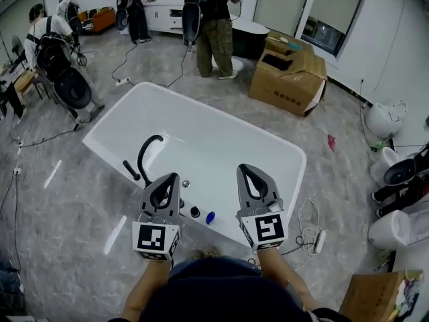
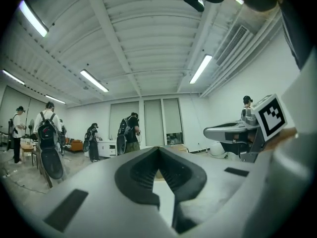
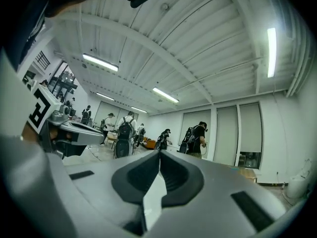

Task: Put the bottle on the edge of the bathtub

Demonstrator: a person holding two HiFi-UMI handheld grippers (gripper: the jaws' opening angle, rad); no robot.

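Note:
A white bathtub (image 1: 114, 116) lies slantwise on the grey floor below me. On its near rim a small blue object (image 1: 210, 217), maybe the bottle, lies beside a black knob (image 1: 195, 212) and a curved black faucet (image 1: 144, 154). My left gripper (image 1: 173, 178) and right gripper (image 1: 242, 168) are held side by side above that rim, well above the blue object. Both are shut with nothing between the jaws. In the left gripper view the left gripper (image 2: 158, 148) points level across the room, with pads meeting. The right gripper (image 3: 159, 152) does the same in its own view.
A big cardboard box (image 1: 288, 72) stands beyond the tub's far right corner. Several people with backpacks stand at the back (image 1: 214, 25) and at the left (image 1: 57, 52). Cables (image 1: 310, 223) trail on the floor by the tub. White toilets (image 1: 385, 119) line the right wall.

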